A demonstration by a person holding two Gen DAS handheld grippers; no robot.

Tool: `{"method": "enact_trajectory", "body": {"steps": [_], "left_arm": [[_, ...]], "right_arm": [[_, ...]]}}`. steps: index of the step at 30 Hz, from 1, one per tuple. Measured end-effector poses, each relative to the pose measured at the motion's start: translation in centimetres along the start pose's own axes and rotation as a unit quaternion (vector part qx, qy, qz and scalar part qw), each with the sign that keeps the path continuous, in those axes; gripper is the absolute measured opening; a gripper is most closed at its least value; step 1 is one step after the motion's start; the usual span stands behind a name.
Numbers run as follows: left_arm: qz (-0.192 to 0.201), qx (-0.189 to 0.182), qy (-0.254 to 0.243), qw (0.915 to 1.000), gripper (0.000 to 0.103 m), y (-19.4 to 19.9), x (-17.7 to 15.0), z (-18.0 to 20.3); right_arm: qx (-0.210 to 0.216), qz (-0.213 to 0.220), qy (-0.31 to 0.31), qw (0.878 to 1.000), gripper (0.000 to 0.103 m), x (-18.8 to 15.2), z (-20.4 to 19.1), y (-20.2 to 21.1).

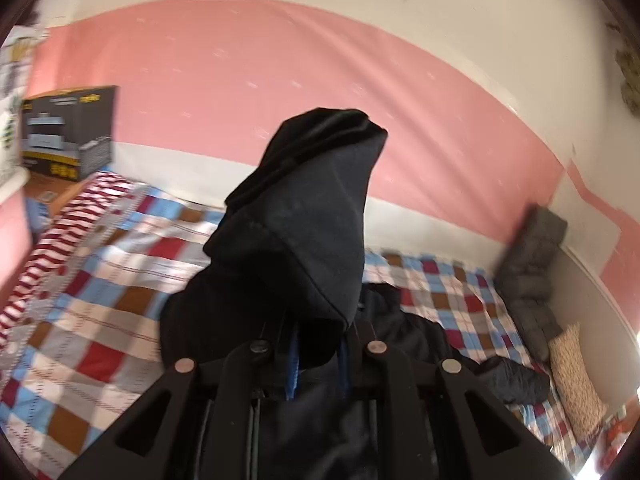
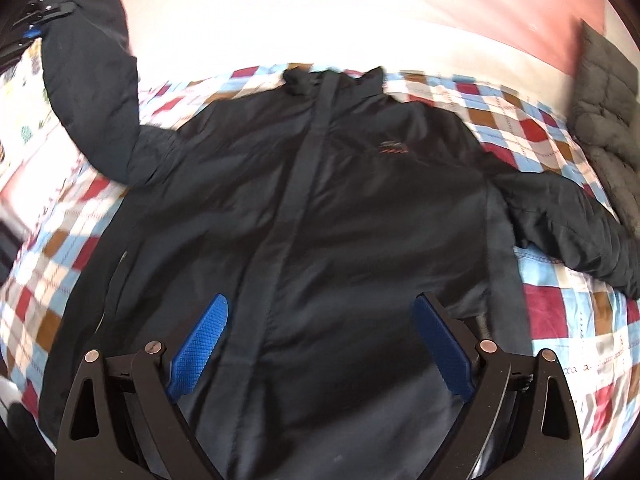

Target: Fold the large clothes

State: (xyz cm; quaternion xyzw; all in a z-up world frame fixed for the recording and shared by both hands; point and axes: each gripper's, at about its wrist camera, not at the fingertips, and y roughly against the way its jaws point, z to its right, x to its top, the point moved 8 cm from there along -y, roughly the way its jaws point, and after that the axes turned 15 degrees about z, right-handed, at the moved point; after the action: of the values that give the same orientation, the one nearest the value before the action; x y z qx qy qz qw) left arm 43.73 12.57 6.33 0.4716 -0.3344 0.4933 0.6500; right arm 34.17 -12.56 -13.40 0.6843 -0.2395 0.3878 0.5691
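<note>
the black jacket lies front up and zipped on the checked bedspread, collar toward the wall, with its sleeve at the picture's left lifted clear of the bed. the left gripper has its jaws nearly together, pinched on that sleeve's cuff, which stands up in front of the lens. the right gripper hangs with its blue pads spread wide over the jacket's lower front, holding nothing

risks, as i judge them: the grip is on a small bite of slippery cloth near the cuff, so the sleeve could slide free mid-fold; pulling it across could also drag the body and rumple it, since nothing pins the torso

the right wrist view shows the whole garment, the other sleeve lying out on the bedspread, and the left gripper small in the top corner. the left wrist view shows the pinch up close, plus a cardboard box and a grey quilted cushion at the wall, but the cuff hides most of the jacket
</note>
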Motion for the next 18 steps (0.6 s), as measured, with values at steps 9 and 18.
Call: {"method": "enact_trajectory", "body": {"steps": [9,18], "left_arm": [[-0.122,-0.065,-0.027,0.99,0.017,-9.8,-13.3,10.2],[-0.204,-0.192,0.033,0.9595,0.086,-8.7,-19.6,14.3]], "right_arm": [[-0.034,-0.009,-0.059,0.998,0.094,-1.5,7.2,-0.1],[-0.02,-0.009,-0.117,0.993,0.094,-2.4,10.2,-0.8]]}}
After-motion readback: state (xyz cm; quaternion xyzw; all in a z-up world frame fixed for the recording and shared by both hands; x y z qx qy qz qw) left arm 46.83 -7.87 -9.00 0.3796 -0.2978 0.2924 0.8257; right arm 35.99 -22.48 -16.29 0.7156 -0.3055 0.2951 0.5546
